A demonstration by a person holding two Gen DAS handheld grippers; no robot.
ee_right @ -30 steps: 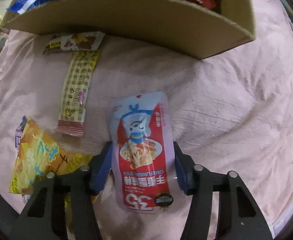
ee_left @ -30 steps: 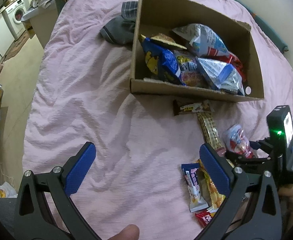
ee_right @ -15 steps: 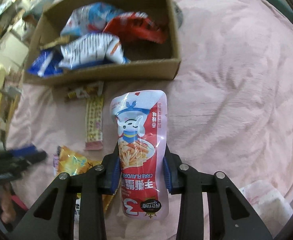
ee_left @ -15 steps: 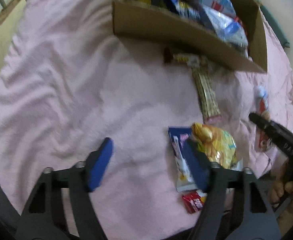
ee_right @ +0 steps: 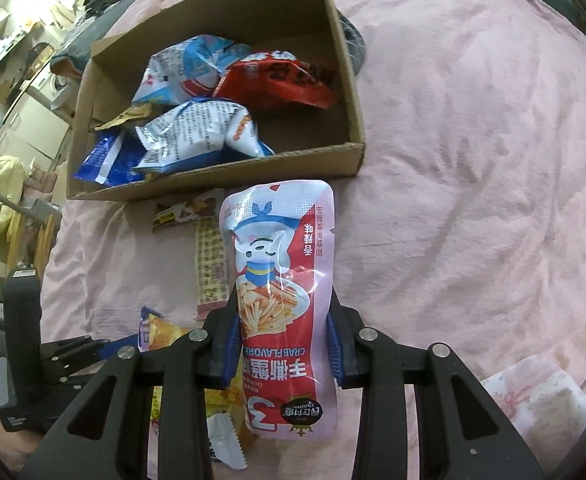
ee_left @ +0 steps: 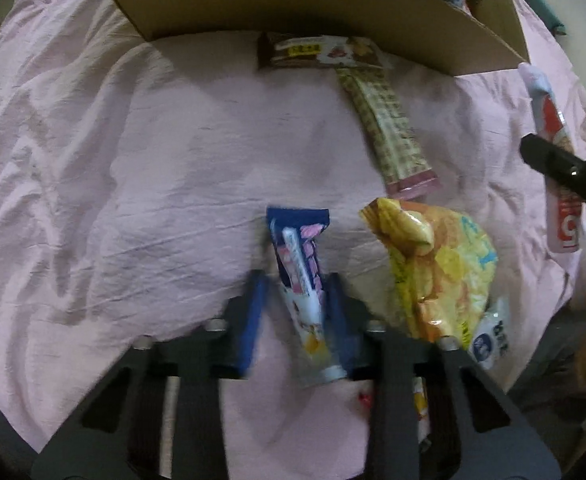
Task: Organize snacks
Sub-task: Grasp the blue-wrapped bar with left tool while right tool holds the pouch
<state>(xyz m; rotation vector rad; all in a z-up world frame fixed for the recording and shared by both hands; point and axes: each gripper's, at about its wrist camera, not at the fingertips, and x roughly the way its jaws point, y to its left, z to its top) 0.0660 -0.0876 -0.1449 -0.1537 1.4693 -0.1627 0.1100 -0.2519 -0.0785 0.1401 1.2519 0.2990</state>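
A blue-and-white snack packet lies on the pink bedsheet, and my left gripper points down over it, shut on its lower half. My right gripper is shut on a pink-and-red crab-stick pouch and holds it above the bed, in front of the cardboard box. Several chip bags fill the box, among them a red bag. A yellow chip bag, a checkered bar and a brown bar lie loose on the sheet before the box.
A grey garment lies behind the box. A folded floral cloth sits at the lower right. A small red packet lies under my left gripper. Furniture and clutter stand past the bed's left edge.
My left gripper dropped toward the sheet and closed from wide open around the blue-and-white packet. My right gripper tightened on the crab-stick pouch and lifted it off the bed.
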